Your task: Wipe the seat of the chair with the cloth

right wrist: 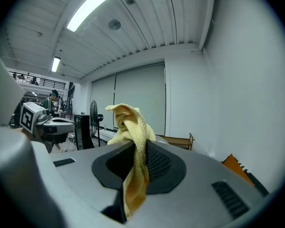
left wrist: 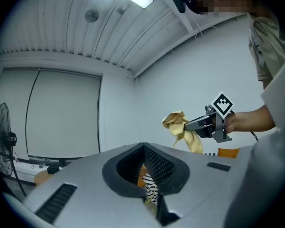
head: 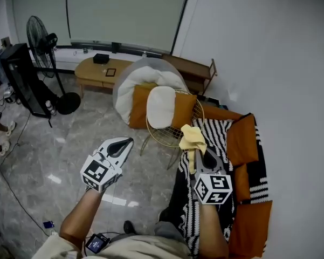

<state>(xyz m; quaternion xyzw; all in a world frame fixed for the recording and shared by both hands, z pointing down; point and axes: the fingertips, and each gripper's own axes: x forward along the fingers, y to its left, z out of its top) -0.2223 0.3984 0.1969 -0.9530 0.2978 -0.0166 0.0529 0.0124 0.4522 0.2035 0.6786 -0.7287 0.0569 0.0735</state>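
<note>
Clearly, the wiping has not begun. The right gripper has its fingers clamped on the yellow cloth, which is held in the air just short of the wire chair and, as far as I can judge, is not touching its seat. The left gripper hovers off to the side, fingers together on nothing. The whole seat is yet to be wiped.

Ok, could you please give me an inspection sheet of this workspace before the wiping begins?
Surface: gold wire chair; white cushion and orange pillow in it.
Job's things: yellow terry cloth, held in the air.
Clutter: small black items on low wooden table.
Grippers: right hand-held gripper shut on cloth; left hand-held gripper shut, empty.
Cables: thin black cable on floor.
Surroundings: black standing fan, striped throw.
</note>
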